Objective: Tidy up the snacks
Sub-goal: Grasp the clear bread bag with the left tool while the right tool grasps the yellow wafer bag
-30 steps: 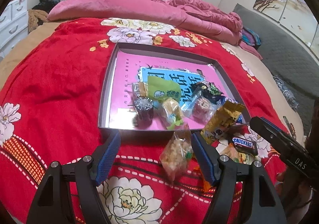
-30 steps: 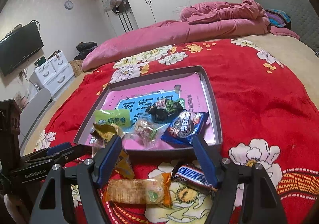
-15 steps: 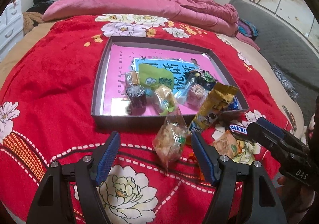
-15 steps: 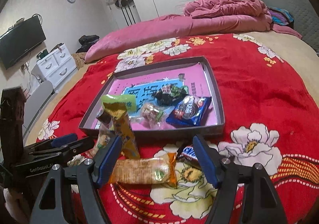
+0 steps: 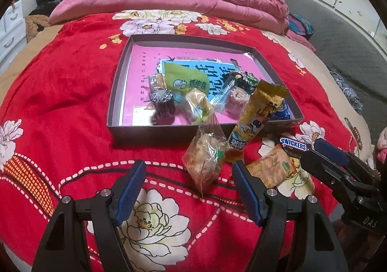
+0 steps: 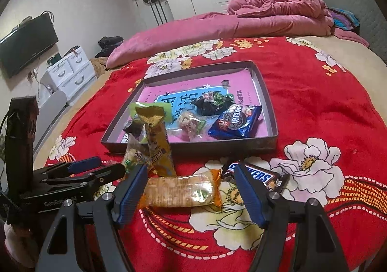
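I have both tools over the red floral blanket (image 5: 60, 78) on the bed. My left hand-held gripper (image 5: 188, 189) stands wide with nothing pressed between its blue pads; a clear bag of puffed snack (image 5: 205, 158) lies on the blanket just ahead of it, partly within the gap but apart from either pad. My right hand-held gripper (image 6: 191, 192) is wide as well, and the orange-ended cracker pack (image 6: 181, 191) lies across the gap between its fingers; its left end looks very close to the left pad, though I cannot tell whether it touches, and its right end is clear of the right pad.

Just beside the right finger lies a Snickers bar (image 6: 261, 176), flat on the blanket. A yellow wafer pack (image 6: 157, 139) leans upright against the near wall of the dark shallow box (image 6: 271, 112), its top rising over the rim.

Inside the box, on a pink and blue printed sheet (image 5: 145, 66), I see a green packet (image 5: 186, 78), a small dark wrapped sweet (image 5: 162, 102), two clear-wrapped sweets (image 5: 196, 105) and a blue Oreo pack (image 6: 234, 122) towards the right near corner. The far half of the box floor holds only the sheet.

Behind the blanket lies a rumpled pink duvet (image 6: 266, 15).
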The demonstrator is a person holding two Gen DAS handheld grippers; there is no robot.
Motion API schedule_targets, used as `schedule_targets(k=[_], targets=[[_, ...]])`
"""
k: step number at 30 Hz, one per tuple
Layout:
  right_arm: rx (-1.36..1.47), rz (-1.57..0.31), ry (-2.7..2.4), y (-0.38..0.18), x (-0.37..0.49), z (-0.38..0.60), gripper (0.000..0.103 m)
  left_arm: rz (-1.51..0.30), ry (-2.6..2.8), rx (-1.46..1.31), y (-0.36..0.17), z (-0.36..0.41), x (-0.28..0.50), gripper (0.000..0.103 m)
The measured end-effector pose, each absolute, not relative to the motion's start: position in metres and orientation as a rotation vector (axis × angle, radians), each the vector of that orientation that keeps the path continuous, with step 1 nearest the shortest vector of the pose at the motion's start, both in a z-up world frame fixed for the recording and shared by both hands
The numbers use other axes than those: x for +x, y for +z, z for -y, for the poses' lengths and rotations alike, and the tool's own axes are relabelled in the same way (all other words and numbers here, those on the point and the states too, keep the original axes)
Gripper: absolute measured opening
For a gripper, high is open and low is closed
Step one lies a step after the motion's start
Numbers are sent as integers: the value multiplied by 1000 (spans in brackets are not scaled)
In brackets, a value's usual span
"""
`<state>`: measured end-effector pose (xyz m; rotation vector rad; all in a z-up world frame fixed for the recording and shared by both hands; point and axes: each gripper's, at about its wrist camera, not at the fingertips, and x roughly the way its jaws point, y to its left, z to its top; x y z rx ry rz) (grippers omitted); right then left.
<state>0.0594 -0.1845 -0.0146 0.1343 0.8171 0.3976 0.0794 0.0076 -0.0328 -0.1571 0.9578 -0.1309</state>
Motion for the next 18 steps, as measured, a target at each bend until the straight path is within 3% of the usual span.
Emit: schedule_targets(k=[18], targets=[[102, -813, 467, -18, 71, 157, 73, -1035, -149, -171, -52, -5, 92, 75]])
